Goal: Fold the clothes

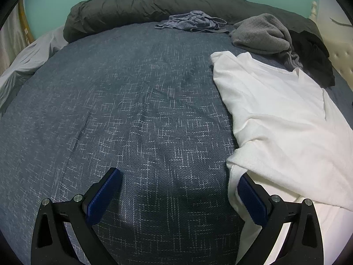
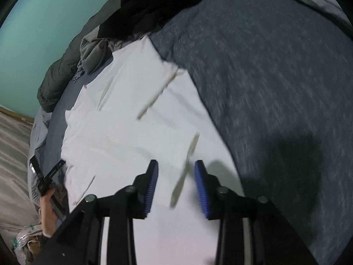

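Bed (image 1: pixel 123 101) with a blue patterned cover fills both views – it serves as the folding surface, with a wide bare stretch left of the work. Dark rolled duvet (image 1: pixel 136 8) is pushed to the far edge against the green wall, likely to keep room free.

White T-shirt (image 1: pixel 275 101) is the piece in hand: it lies on the right part of the bed, mostly flat, with one edge turned over itself near the hem and soft creases across the body. Whether this is a half-made fold or just how it landed, I can't tell.

Grey garment (image 1: pixel 260 35) and black garment (image 1: pixel 308 50) sit bunched together just beyond the shirt's collar end; a small blue-grey garment (image 1: pixel 194 22) lies crumpled by the duvet. All three unfolded – looks like a waiting pile.

Left tool (image 1: pixel 179 196) is spread wide and grips nothing; it hovers low at the shirt's near edge, with its right pad over white cloth, placed as if to take that edge. Right tool (image 2: pixel 176 185) hangs above the shirt body, partly parted, nothing between the pads; the view is motion-blurred. A hand (image 2: pixel 47 209) shows at lower left of the right wrist view, holding the other tool's handle.
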{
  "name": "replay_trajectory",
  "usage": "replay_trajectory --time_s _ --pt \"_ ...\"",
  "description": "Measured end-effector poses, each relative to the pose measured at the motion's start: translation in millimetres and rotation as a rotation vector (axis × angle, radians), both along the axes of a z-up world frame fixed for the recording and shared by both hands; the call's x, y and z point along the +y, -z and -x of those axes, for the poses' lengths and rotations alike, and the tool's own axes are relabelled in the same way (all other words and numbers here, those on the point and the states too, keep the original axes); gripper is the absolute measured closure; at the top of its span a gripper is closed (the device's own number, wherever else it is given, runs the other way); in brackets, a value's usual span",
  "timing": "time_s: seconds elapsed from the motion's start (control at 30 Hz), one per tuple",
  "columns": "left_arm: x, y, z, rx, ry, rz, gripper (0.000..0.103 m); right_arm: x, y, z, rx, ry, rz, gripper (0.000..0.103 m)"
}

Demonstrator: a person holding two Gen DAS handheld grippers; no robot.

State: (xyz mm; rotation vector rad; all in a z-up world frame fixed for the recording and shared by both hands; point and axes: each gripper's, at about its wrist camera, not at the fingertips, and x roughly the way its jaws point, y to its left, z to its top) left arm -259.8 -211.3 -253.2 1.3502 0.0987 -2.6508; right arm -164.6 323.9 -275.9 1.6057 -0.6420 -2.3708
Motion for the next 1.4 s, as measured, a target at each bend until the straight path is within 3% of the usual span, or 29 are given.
replay_trajectory --time_s 0.2,0.27,0.3,0.33,0.4,0.83,1.07,1.23,1.4 --pt "0 2 2 -0.003 0.002 -0.002 0.000 -10 19 30 -0.019 -0.014 -0.059 0.068" --pt "0 3 4 -0.005 0.003 -0.004 0.000 -13 25 33 -0.017 -0.022 -0.076 0.078" --pt "0 3 4 -0.005 0.003 -0.004 0.000 -13 26 33 -0.013 -0.024 -0.084 0.092" --pt "-1 3 4 -0.006 0.003 -0.005 0.000 -11 26 31 -0.008 -0.020 -0.086 0.099" --pt "-1 4 4 -0.006 0.002 -0.006 0.000 -6 25 28 0.001 -0.008 -0.087 0.101" --pt "-7 3 0 -0.001 -0.004 -0.049 0.000 6 25 22 0.009 0.030 -0.059 0.101" --pt "-13 -24 -12 0.028 0.000 -0.123 0.000 -2 5 21 0.038 -0.009 -0.141 0.100" --pt "-11 -36 -4 0.069 0.000 -0.084 0.000 -15 -18 28 0.093 -0.044 -0.181 0.100" --pt "3 -17 8 0.022 0.051 -0.021 0.000 -51 -36 48 0.123 -0.125 -0.155 0.100"
